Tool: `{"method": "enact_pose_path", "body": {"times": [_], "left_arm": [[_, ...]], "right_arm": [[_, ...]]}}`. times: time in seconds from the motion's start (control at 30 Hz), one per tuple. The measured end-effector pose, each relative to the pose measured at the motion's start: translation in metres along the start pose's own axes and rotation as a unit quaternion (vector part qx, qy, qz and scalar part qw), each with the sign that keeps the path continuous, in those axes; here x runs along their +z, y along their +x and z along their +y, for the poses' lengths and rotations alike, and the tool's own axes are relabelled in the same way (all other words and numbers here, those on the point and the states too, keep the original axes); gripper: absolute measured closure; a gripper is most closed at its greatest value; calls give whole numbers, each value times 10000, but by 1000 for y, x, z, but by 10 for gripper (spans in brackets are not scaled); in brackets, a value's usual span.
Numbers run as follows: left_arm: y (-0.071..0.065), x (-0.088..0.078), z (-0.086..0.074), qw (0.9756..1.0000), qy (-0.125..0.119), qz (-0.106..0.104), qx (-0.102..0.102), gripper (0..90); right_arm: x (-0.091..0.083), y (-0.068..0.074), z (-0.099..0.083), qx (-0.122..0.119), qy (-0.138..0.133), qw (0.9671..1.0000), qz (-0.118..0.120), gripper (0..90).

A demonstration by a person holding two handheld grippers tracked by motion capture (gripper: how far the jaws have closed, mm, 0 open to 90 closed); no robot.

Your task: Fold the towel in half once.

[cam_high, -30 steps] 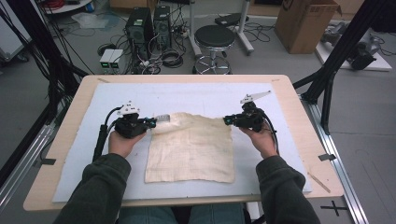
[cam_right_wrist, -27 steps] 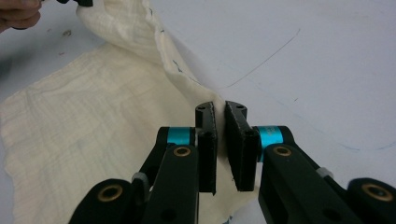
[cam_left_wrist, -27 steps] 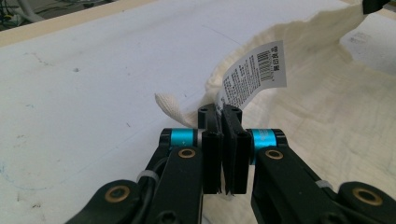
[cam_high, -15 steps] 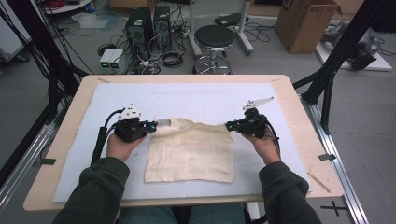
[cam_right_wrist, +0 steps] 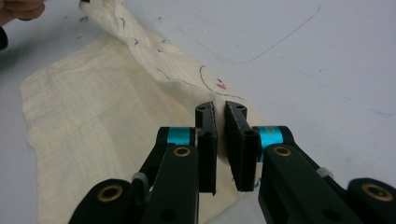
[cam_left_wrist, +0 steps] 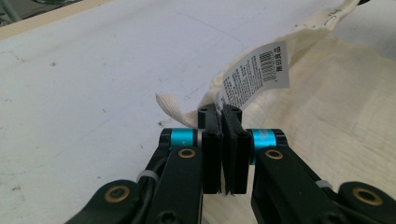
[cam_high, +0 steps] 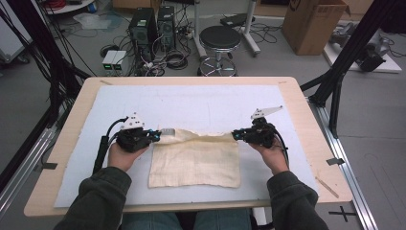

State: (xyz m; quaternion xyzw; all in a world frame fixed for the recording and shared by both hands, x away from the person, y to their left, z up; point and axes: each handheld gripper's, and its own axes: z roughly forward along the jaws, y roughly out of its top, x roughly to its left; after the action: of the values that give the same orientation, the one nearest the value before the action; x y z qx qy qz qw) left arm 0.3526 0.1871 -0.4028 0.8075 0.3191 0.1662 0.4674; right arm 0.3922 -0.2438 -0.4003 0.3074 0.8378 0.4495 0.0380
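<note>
at cloth (cam_high: 194,160) far edge, right hand-held gripper (cam_high: 235,135) shifted outward.

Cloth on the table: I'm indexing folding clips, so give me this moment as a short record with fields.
item: cream cloth, printed label near one corner
surface: white mat on a wooden table
left claw: shut on the cloth's far left corner
right claw: shut on the cloth's far right corner
cloth state: far edge lifted between the claws, near part flat
</note>
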Motion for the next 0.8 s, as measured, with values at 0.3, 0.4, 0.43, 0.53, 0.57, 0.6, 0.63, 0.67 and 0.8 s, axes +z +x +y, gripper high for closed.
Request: {"method": "enact_pose_path", "body": {"times": [0.3, 0.4, 0.43, 0.53, 0.57, 0.6, 0.63, 0.67, 0.8], "left_arm": [[-7, -9, -11, 10000, 48, 20, 62, 866], [-10, -12, -14, 9999, 45, 10, 112, 866], [-12, -13, -15, 9999, 49, -10, 113, 866], [-15, -15, -19, 9999, 48, -31, 138, 866], [-16, -15, -21, 9999, 72, -43, 145, 866], [-17, -16, -22, 9998, 95, -53, 163, 866], [-18, -16, -23, 9998, 112, -58, 181, 866], [-18, -17, -24, 9998, 97, -69, 178, 866], [-22, -18, -26, 9995, 160, -106, 254, 866]], "right_arm": [[-2, 8, -10, -30, -37, 9999, 98, 831], [-2, 13, -11, -56, -7, 9999, 123, 831], [-2, 14, -12, -85, 2, 9999, 133, 832], [-2, 17, -13, -140, 18, 9998, 155, 831], [-2, 19, -14, -144, 42, 9998, 163, 832], [-1, 20, -15, -140, 61, 9997, 175, 831], [-1, 20, -16, -171, 63, 9997, 173, 831], [-1, 21, -17, -149, 82, 9997, 187, 831], [-2, 26, -21, -180, 89, 9995, 231, 831]]}}
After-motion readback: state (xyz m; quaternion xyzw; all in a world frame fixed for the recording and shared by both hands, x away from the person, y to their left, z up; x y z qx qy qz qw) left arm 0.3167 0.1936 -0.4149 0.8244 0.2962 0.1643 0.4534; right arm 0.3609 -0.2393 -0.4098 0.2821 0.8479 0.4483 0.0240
